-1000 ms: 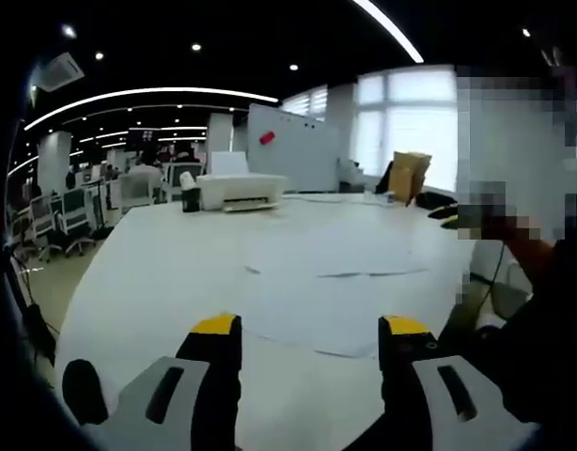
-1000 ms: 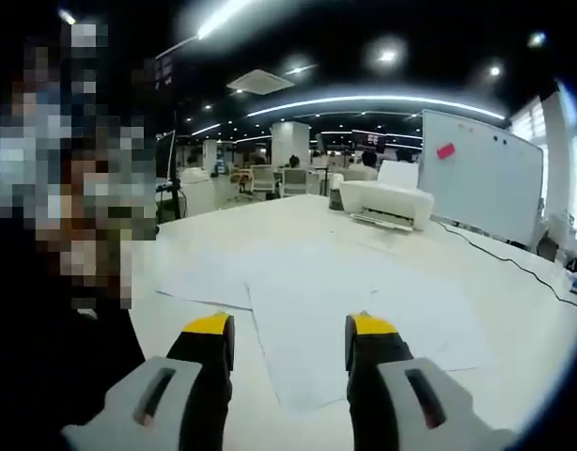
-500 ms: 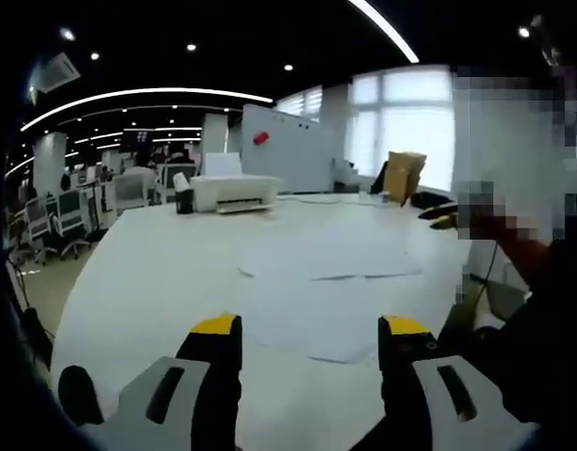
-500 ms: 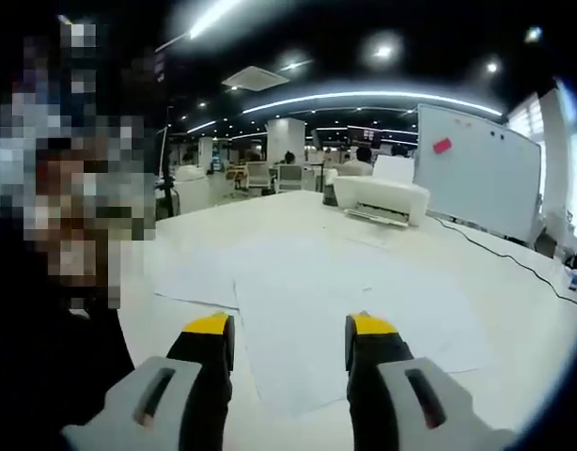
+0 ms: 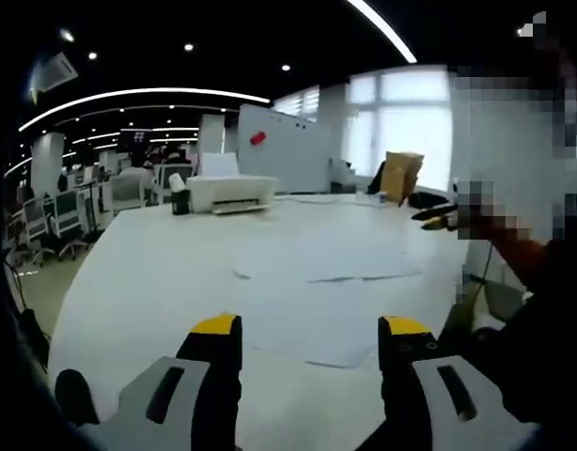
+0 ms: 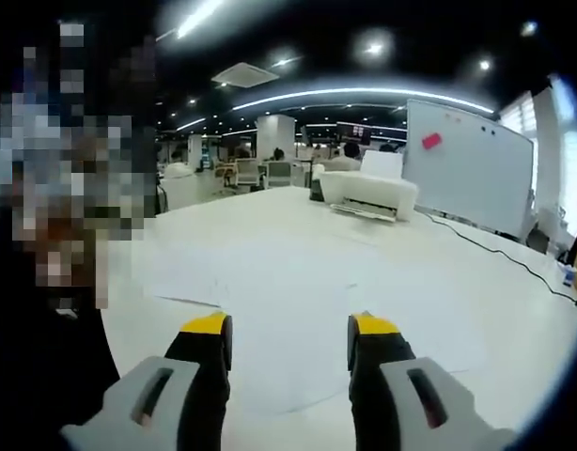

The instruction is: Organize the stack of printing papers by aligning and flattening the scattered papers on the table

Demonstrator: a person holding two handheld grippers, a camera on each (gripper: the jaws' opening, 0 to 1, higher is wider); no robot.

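Note:
Several white printing papers (image 5: 321,282) lie scattered and overlapping on the white table (image 5: 148,272), ahead of my left gripper (image 5: 309,331). That gripper hangs above the table's near edge, open, with nothing between its yellow-tipped fingers (image 5: 218,329). In the right gripper view the same papers (image 6: 298,301) spread out flat before my right gripper (image 6: 290,329), which is open too and holds nothing. Its yellow fingertips (image 6: 373,327) hover over the nearest sheet.
A white printer (image 5: 234,192) (image 6: 368,193) stands at the table's far end, with a dark cup (image 5: 179,200) beside it. A whiteboard (image 6: 462,169) stands behind. A brown cardboard box (image 5: 401,176) sits at the far right. Office chairs (image 5: 58,221) line the left.
Both views have shifted slightly, so the cameras have moved a little closer and lower over the papers. The papers have not moved and both grippers stay open.

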